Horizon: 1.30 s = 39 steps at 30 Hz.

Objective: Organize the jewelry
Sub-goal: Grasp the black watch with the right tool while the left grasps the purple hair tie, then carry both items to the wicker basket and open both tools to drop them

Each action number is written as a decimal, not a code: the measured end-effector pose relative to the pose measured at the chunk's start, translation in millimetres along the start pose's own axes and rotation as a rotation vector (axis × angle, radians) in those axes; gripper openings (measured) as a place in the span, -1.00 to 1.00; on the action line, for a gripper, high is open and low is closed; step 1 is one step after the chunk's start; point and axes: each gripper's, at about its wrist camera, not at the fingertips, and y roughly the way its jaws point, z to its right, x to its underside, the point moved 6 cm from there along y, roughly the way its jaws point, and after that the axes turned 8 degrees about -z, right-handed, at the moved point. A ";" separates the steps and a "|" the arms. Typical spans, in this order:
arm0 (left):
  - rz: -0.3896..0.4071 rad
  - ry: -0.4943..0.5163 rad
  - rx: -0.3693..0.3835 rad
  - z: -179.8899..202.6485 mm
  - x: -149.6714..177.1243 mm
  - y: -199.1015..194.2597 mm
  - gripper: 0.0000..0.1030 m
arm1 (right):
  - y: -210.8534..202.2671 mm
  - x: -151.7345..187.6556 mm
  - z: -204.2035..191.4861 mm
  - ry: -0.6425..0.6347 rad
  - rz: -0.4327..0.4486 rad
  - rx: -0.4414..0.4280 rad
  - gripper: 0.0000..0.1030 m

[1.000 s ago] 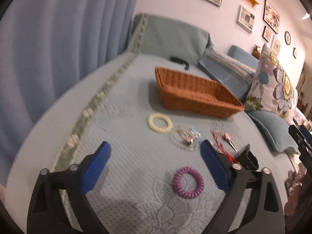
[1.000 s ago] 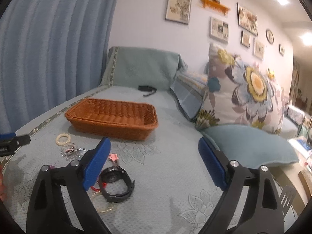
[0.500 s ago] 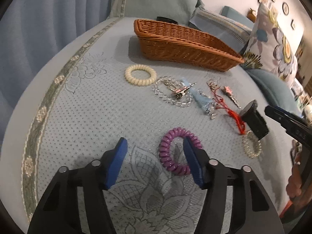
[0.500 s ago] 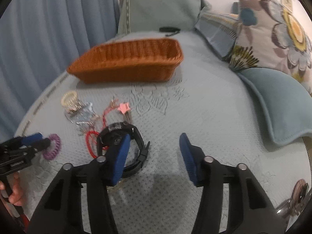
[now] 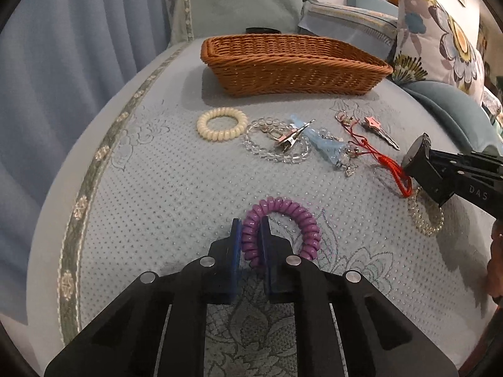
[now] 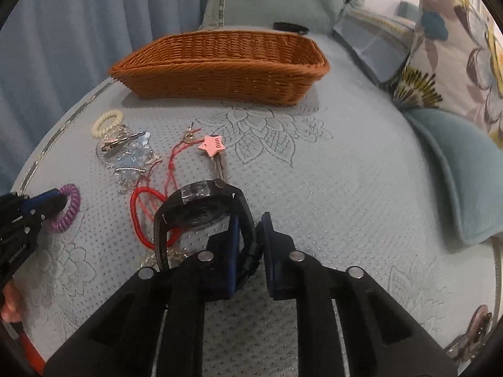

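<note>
A pale blue quilted bedspread (image 5: pixel 163 172) with jewelry scattered across it. At the near left, the left gripper (image 5: pixel 250 245) is clamped on one side of a purple coil bracelet (image 5: pixel 292 216), which lies flat on the fabric. Farther back, a cream coil bracelet (image 5: pixel 222 123) rests beside a clear bead strand (image 5: pixel 273 154) that has a metal hair clip (image 5: pixel 292 136) lying on it. To their right lie a pale blue tassel (image 5: pixel 327 146), a red cord (image 5: pixel 389 169) and a key with a pink star tag (image 6: pixel 213 146). At the near right, the right gripper (image 6: pixel 248 245) is closed on the strap of a black watch (image 6: pixel 201 210), whose face tilts up off the bedspread. An orange wicker basket (image 5: pixel 292 72) stands at the far side, well apart from both grippers
</note>
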 end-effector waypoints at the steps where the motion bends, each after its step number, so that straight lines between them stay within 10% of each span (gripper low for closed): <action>1: 0.007 -0.011 0.005 -0.9 -0.6 -1.6 -0.82 | -2.4 -0.1 0.8 0.002 0.007 -0.004 -0.79; 15: 0.226 -0.119 0.111 -8.9 -23.0 -55.0 -0.83 | -64.5 -16.3 10.5 0.068 0.231 -0.088 -0.80; 24: 0.360 -0.097 0.114 -8.4 -116.0 -100.0 -0.83 | -100.5 -104.5 19.0 0.128 0.356 -0.083 -0.80; 39: 0.195 0.024 0.097 8.0 -231.7 36.7 -0.83 | 48.7 -216.8 35.3 0.196 0.135 -0.017 -0.80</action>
